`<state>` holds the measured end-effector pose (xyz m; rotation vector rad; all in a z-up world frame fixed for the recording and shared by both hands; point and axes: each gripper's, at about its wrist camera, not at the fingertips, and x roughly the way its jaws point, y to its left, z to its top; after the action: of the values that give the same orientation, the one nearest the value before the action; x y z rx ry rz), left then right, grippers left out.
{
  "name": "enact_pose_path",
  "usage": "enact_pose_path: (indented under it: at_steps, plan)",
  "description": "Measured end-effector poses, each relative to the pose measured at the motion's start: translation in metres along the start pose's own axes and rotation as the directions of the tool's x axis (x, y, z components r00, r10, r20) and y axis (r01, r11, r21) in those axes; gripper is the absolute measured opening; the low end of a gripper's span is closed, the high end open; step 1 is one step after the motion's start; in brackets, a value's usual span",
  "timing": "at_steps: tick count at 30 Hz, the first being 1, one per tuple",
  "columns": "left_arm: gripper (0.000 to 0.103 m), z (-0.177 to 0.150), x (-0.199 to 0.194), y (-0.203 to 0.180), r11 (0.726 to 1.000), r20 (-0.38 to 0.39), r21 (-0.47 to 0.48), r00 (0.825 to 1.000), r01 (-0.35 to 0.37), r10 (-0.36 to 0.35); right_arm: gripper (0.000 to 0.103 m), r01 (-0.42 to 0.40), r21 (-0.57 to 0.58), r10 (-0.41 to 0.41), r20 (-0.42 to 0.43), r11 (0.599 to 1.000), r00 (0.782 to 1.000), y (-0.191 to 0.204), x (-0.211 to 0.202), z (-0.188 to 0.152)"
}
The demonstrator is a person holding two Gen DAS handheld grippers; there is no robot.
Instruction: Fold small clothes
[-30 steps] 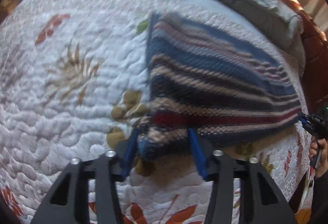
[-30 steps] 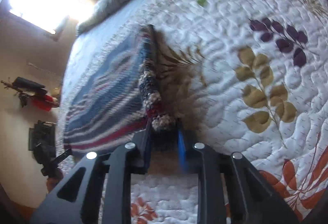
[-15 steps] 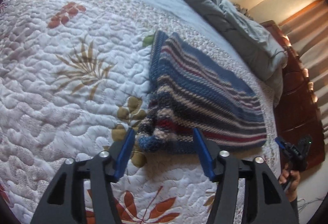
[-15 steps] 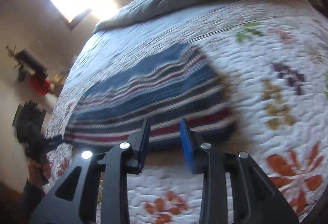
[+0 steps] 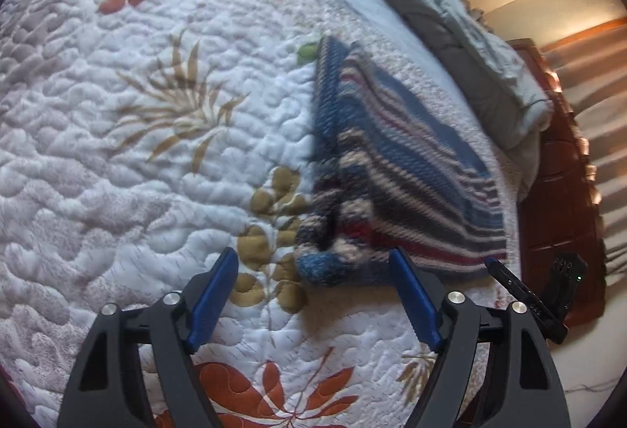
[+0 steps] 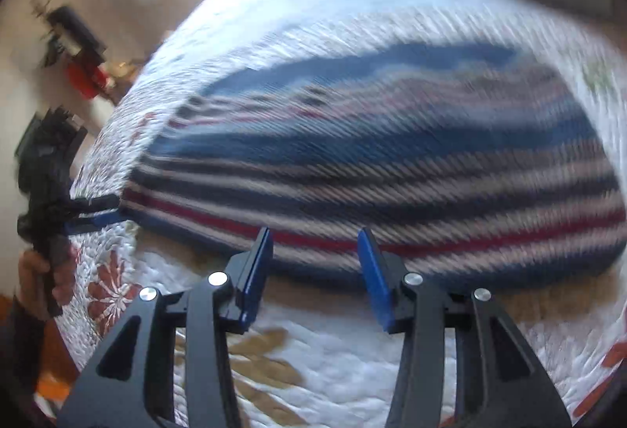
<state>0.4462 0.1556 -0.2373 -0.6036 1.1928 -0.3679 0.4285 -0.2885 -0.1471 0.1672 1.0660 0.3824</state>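
White quilted bedspread [image 5: 117, 193] with puffy stitching and printed rust and olive leaves covers the bed; a rumpled grey duvet [image 5: 450, 36] is heaped along its far edge. On it lies the folded striped knit garment [image 5: 392, 173] in blue, cream, dark and red, flat, with bare quilt all round. The left gripper [image 5: 313, 267] has just been opening, its blue pads wide either side of the garment's near corner without pressing it. The right gripper [image 6: 315, 236], also just opening, stands apart at the garment's near edge, holding nothing.
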Motion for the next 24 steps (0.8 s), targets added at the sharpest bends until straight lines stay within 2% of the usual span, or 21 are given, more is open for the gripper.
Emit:
enact_pose_path:
  at_steps: [7, 10, 12, 15, 18, 24]
  plan:
    - [0.086, 0.019, -0.015, 0.006, 0.998, 0.018, -0.008, 0.998, 0.057, -0.056, 0.046, -0.097, -0.081, 0.092, -0.053, 0.992, 0.994, 0.077, 0.064, 0.019]
    - [0.088, 0.033, -0.017, 0.008, 0.999, 0.008, 0.01, 0.999, 0.047, -0.048, 0.051, -0.063, -0.089, 0.051, -0.13, 0.994, 0.99, 0.09, 0.1, 0.018]
    - [0.089, 0.04, -0.016, 0.011, 0.999, 0.001, 0.014, 0.999, 0.041, -0.041, 0.056, -0.049, -0.094, 0.037, -0.125, 0.994, 0.991, 0.095, 0.1, 0.019]
    - [0.089, 0.058, -0.011, 0.014, 0.998, -0.02, 0.019, 0.998, 0.06, -0.06, 0.056, -0.05, -0.156, 0.036, -0.093, 0.987, 0.995, 0.115, 0.082, 0.018]
    - [0.092, 0.074, -0.001, 0.011, 0.996, -0.042, 0.038, 0.996, 0.082, -0.081, 0.057, -0.032, -0.262, 0.014, -0.073, 0.965, 0.997, 0.145, 0.07, 0.01]
    - [0.092, 0.093, 0.033, -0.001, 0.989, -0.124, 0.054, 0.984, 0.136, -0.129, 0.064, 0.035, -0.439, -0.077, -0.08, 0.898, 0.994, 0.193, 0.083, -0.014]
